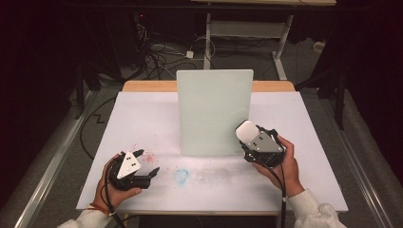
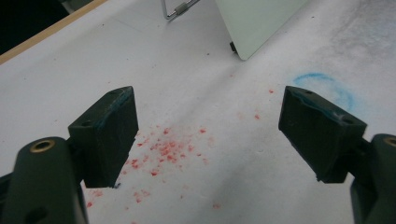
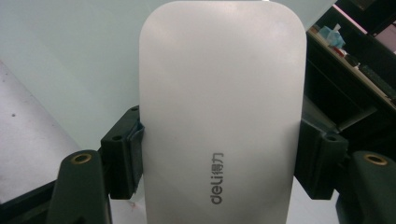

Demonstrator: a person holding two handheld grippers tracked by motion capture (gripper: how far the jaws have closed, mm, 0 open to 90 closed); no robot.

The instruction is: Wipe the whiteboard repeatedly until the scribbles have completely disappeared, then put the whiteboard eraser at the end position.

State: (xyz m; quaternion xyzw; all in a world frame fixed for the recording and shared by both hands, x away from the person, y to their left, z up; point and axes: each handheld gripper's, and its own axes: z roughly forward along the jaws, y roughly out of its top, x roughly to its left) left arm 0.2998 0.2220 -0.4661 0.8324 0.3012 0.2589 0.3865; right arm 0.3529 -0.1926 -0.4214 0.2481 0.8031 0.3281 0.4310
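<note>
On white table [image 1: 142, 118]: red specks [image 2: 163, 151] | left tongs [image 2: 208, 135] released | right tongs [image 3: 219, 158] grasping eraser [image 3: 222, 107]

— What do we count on the table [image 1: 142, 118]?
— One upright white board [image 1: 214, 111], one white eraser [image 1: 246, 131], two grippers [image 1: 142, 167] [image 1: 248, 142].
— And marks?
— We see one blue ring [image 1: 181, 175], one red speckle patch [image 2: 163, 151].

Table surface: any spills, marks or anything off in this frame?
Yes. Red specks lie scattered on the white table between the open left gripper's jaws, and a smudged blue ring sits nearby with a greyish smear beside it. They look like marker residue. The board stands upright and unmarked.
</note>
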